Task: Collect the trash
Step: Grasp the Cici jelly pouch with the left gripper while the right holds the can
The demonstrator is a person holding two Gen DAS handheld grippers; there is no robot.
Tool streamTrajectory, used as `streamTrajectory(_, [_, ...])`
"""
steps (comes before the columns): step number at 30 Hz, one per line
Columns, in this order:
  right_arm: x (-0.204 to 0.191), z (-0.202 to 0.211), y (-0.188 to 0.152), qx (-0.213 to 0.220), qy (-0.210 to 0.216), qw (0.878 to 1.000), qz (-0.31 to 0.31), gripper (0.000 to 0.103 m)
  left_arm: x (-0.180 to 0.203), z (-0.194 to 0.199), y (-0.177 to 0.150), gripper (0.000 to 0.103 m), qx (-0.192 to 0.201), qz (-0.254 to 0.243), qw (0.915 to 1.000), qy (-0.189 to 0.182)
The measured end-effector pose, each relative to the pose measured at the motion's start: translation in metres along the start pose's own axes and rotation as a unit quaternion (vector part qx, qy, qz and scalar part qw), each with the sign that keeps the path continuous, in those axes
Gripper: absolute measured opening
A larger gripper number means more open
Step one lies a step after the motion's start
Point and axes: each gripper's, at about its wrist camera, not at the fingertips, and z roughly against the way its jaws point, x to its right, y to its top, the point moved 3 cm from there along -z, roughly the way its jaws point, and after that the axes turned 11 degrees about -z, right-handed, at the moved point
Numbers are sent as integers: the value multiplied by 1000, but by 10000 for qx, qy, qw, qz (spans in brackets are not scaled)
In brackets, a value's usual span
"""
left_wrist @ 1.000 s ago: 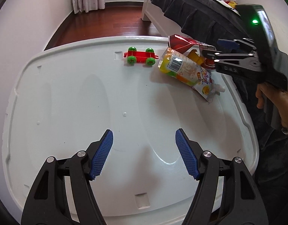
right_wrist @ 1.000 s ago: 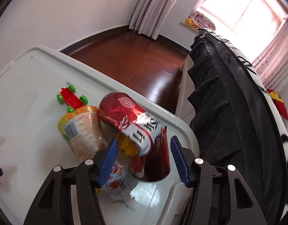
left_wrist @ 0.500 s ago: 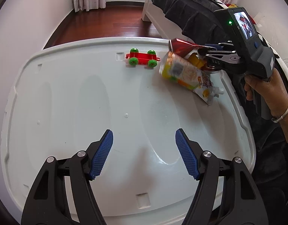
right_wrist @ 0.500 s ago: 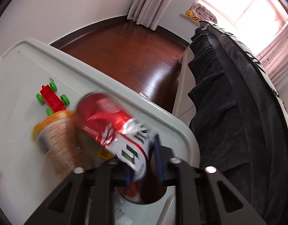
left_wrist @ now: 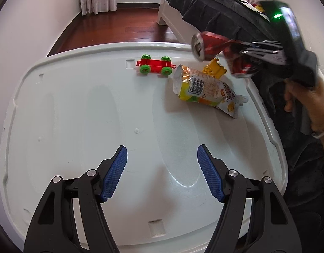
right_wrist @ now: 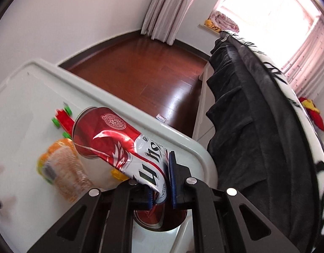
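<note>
A crushed red and white drink can (right_wrist: pixel 117 143) is pinched flat in my right gripper (right_wrist: pixel 162 181), which is shut on it and holds it lifted off the white plastic lid (left_wrist: pixel 77 113). In the left wrist view the can (left_wrist: pixel 212 46) hangs above the lid's far right corner, blurred. A yellow and orange drink pouch (left_wrist: pixel 206 88) with a barcode lies on the lid below it, also visible as a blur (right_wrist: pixel 60 168) in the right wrist view. My left gripper (left_wrist: pixel 162 172) stands open over the near part of the lid, nothing between its blue pads.
A red toy car chassis with green wheels (left_wrist: pixel 155 64) and a yellow toy piece (left_wrist: pixel 214 68) sit on the lid's far side. A bed with a dark blanket (right_wrist: pixel 257 126) stands to the right. Dark wood floor (right_wrist: pixel 145 78) lies beyond the lid. A person's hand (left_wrist: pixel 309 105) holds the right gripper.
The right gripper closed on the can, crushing its middle flat, and lifted it off the lid. The pouch shifted slightly and lies flat. The left gripper stayed still.
</note>
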Motion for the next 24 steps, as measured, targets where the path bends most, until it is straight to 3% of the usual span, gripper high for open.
streamTrajectory(4, [8, 45, -7, 231, 277, 9992, -180, 11, 1, -4, 1, 68, -7, 71, 10000, 10])
streamTrajectory(8, [5, 110, -35, 517, 512, 9972, -148, 11, 1, -8, 5, 68, -19, 125, 9999, 34])
streamTrajectory(12, [5, 158, -74, 542, 799, 9951, -228, 11, 4, -2, 20, 68, 138, -472, 9987, 146])
streamTrajectory(14, [3, 173, -97, 477, 947, 9940, -273, 11, 8, 3, 26, 68, 286, -809, 9963, -21])
streamTrajectory(17, [-1, 192, -125, 387, 1164, 9918, -367, 11, 22, 6, 35, 68, 361, -1650, 9853, -273])
streamTrajectory(19, [-6, 201, -144, 276, 1335, 9896, -467, 11, 35, 2, 43, 68, 248, -2354, 9709, -363])
streamTrajectory(24, [-28, 214, -184, -24, 1693, 9839, -574, 11, 48, -18, 66, 68, -66, -3170, 9471, -496])
